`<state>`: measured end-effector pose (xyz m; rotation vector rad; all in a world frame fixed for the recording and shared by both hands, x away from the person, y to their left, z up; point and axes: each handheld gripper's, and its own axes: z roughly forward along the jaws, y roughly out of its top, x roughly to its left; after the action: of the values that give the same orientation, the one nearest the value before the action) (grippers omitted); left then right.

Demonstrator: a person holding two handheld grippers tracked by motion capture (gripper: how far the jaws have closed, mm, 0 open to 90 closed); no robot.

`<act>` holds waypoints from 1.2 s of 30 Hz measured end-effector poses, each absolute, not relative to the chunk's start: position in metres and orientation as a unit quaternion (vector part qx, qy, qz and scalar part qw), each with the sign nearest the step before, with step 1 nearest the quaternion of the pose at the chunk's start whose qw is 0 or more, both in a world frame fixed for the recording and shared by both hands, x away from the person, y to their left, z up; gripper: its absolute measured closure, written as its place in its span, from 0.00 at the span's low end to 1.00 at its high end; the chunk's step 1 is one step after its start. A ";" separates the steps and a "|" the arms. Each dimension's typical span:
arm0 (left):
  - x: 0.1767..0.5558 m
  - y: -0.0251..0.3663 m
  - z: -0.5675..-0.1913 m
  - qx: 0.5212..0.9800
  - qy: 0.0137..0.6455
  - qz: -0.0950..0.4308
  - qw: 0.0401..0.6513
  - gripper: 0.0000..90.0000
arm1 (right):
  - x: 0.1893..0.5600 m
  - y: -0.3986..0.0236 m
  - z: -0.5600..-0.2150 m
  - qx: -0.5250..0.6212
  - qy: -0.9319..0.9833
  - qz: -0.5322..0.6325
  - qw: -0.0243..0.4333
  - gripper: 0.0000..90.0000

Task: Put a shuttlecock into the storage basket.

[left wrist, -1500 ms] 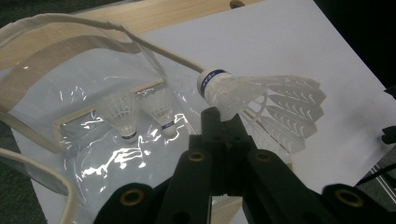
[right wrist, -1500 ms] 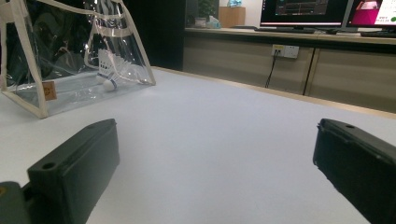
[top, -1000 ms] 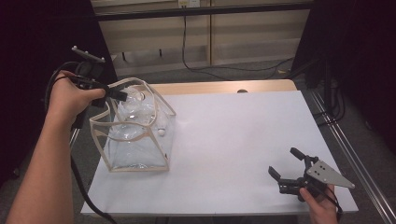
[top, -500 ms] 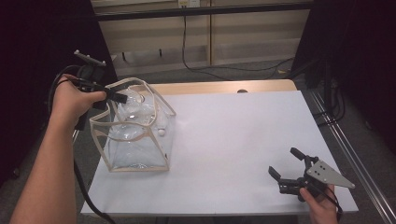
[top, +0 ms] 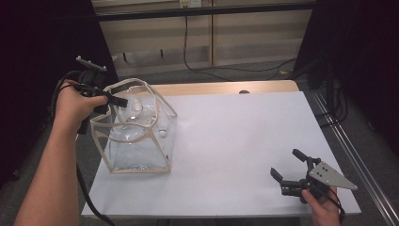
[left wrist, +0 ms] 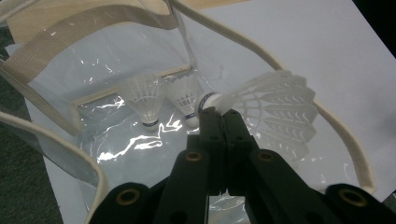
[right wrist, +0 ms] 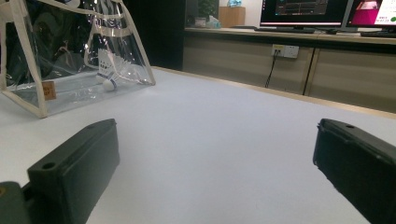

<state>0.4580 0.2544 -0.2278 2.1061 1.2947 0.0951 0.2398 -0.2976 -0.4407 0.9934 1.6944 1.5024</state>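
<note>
Shuttlecock (left wrist: 275, 109) pinched at the neck just behind its cork by left gripper (left wrist: 219, 116), jaws pressed together, held over the open mouth of clear bag (top: 136, 136) at table's (top: 244, 141) left side. Two more shuttlecocks (left wrist: 144, 100) on bag floor beyond. Blue band printing unreadable. Right gripper (top: 288, 165) near front right edge, spread, holding nothing.

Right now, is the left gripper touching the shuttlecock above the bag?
Touching. In the left gripper view, the left gripper is shut on the white shuttlecock, pinching it near its cork end over the clear bag.
</note>
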 end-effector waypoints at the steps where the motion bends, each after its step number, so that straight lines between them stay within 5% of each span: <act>1: 0.458 0.255 -0.228 0.807 0.493 0.033 0.324 0.99 | 0.240 -0.298 -0.441 0.379 0.648 0.574 0.329 0.00; 36: 0.441 0.229 -0.226 0.813 0.435 -0.015 0.386 0.67 | 0.240 -0.298 -0.441 0.377 0.651 0.571 0.328 0.00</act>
<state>0.4407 0.2293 -0.2260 2.0699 1.1076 -0.0394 0.2399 -0.2976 -0.4410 0.9874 1.7036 1.4955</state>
